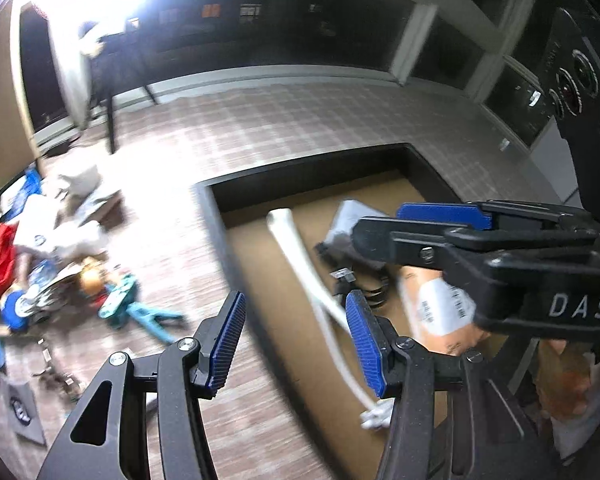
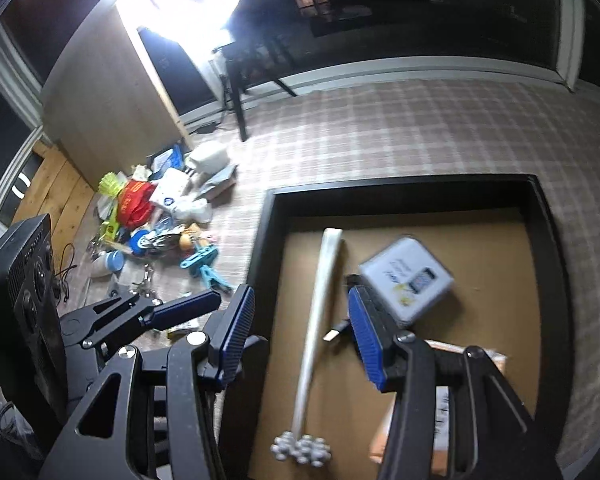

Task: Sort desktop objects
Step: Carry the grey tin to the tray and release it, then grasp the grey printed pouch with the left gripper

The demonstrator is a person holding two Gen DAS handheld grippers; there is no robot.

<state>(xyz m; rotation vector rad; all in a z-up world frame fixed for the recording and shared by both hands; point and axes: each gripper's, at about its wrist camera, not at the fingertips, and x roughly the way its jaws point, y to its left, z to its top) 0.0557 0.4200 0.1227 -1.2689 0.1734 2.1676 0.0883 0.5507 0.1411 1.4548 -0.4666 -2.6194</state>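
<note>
A black-rimmed tray [image 2: 400, 188] with a brown floor lies on a plaid cloth. In it are a long white stick [image 2: 324, 300] with a beaded end, a white square box [image 2: 406, 276], a USB cable [image 2: 336, 330] and an orange labelled packet [image 2: 440, 400]. My right gripper [image 2: 300, 336] hovers open over the stick and holds nothing. My left gripper [image 1: 296, 344] is open too, above the tray's left rim [image 1: 216, 216], and its pads touch nothing. The left wrist view also shows the stick [image 1: 300, 256], the packet [image 1: 432, 304] and the right gripper [image 1: 412, 226].
A heap of mixed items [image 2: 160, 220] lies on the cloth left of the tray: a red bag, teal clips [image 1: 128, 304], blue cups, white pieces. Behind it stand a wooden cabinet [image 2: 112, 112] and a dark table leg [image 2: 238, 108]. A bright lamp glares at the top.
</note>
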